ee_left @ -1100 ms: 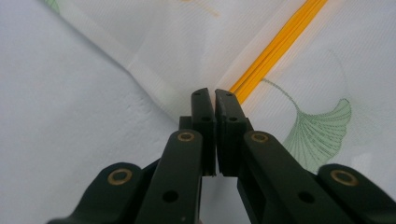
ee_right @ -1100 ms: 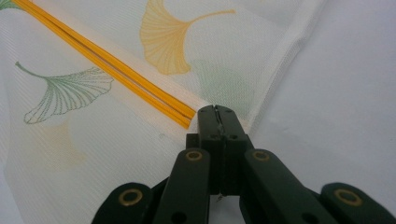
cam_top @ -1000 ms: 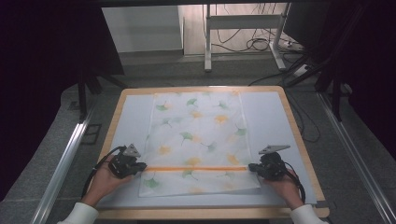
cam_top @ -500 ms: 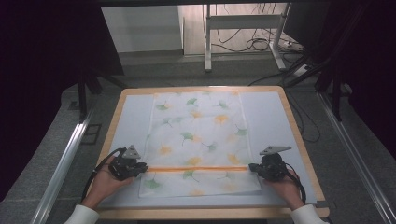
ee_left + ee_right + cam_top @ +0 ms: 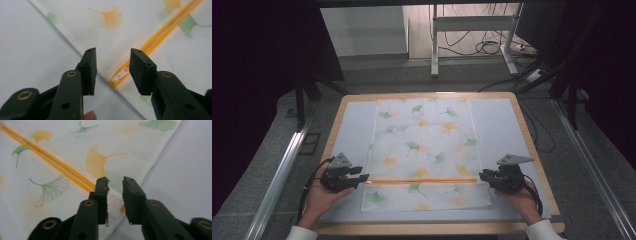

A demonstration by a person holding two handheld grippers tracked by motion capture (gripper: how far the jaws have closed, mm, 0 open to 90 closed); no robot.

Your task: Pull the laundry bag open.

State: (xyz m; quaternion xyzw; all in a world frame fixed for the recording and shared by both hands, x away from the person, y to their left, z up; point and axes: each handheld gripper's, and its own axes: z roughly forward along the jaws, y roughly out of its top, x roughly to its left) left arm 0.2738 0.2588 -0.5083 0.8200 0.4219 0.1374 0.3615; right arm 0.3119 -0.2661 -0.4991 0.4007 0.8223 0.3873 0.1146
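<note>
Left gripper [image 5: 360, 178] sits at the cloth's left edge, jaws parted wide, holding nothing, astride the orange zipper's [image 5: 422, 180] end. The ginkgo-leaf printed cloth [image 5: 424, 145] lies flat on the white table mat [image 5: 497, 120], long axis running away from the person; the zipper crosses it left to right. Right gripper [image 5: 482, 176], at the right edge, has jaws narrowly parted, empty. No legible writing.

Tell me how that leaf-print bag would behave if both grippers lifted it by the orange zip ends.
The bag lies flat and thin on the table, so it is probably floppy and would sag between the left gripper and right gripper. It looks light. The zip might stay somewhat straighter than the rest.
</note>
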